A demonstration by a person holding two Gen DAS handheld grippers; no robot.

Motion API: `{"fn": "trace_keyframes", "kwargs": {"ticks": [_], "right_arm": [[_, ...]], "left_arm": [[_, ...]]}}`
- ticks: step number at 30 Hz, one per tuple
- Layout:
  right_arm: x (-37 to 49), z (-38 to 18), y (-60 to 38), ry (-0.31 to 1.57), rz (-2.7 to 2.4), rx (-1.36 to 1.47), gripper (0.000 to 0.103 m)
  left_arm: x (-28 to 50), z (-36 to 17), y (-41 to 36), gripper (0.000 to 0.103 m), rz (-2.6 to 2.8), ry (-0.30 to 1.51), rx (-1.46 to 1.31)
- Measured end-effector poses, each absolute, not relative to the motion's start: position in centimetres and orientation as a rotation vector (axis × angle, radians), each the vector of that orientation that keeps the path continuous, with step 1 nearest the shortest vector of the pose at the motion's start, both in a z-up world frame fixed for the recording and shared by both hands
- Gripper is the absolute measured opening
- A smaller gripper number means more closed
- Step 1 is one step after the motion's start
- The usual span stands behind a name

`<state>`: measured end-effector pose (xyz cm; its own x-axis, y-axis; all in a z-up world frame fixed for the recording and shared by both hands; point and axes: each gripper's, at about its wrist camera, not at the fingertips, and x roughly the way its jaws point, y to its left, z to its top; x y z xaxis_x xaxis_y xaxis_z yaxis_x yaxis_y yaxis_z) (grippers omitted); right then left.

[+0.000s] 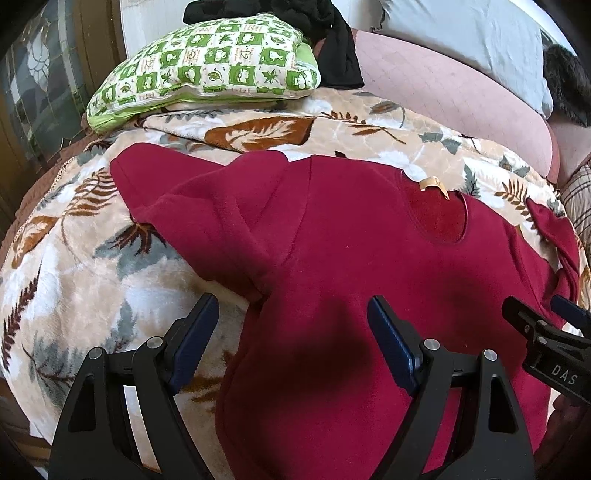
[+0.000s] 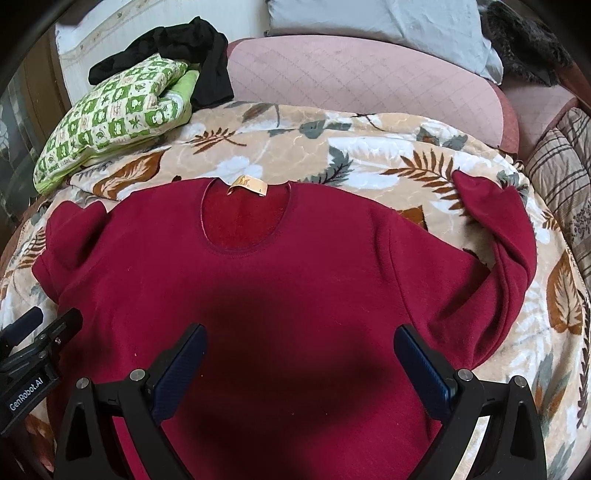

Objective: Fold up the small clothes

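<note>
A dark red long-sleeved sweater [image 2: 295,280] lies spread face up on a leaf-patterned blanket [image 2: 332,147], neckline with a tan label [image 2: 246,183] at the far side. It also shows in the left wrist view [image 1: 351,258]. Its left sleeve [image 1: 177,192] lies bunched and folded back; its right sleeve [image 2: 506,229] is bent back on itself. My left gripper [image 1: 291,317] is open and empty above the sweater's left side. My right gripper [image 2: 299,347] is open and empty above the sweater's lower chest. Each gripper shows at the edge of the other's view.
A green-and-white patterned cushion [image 2: 114,114] with black clothing [image 2: 184,48] on it lies at the far left. A pink quilted bolster [image 2: 369,81] and a grey pillow [image 2: 388,26] sit behind. Plaid bedding [image 2: 565,177] lies at the right.
</note>
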<state>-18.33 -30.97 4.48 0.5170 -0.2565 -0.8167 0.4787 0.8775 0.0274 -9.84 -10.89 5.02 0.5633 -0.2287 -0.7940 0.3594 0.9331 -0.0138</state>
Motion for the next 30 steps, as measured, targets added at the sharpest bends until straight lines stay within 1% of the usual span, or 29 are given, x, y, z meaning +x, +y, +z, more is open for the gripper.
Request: {"fn": "trace_keyframes", "kwargs": {"ticks": [30], "right_arm": [[-15.1,4.1,-29.5,0.940,-0.392,0.284,0.100]], "left_arm": [[-7.4,4.4,-10.2,0.083,-0.331,0.928,0.134]]}}
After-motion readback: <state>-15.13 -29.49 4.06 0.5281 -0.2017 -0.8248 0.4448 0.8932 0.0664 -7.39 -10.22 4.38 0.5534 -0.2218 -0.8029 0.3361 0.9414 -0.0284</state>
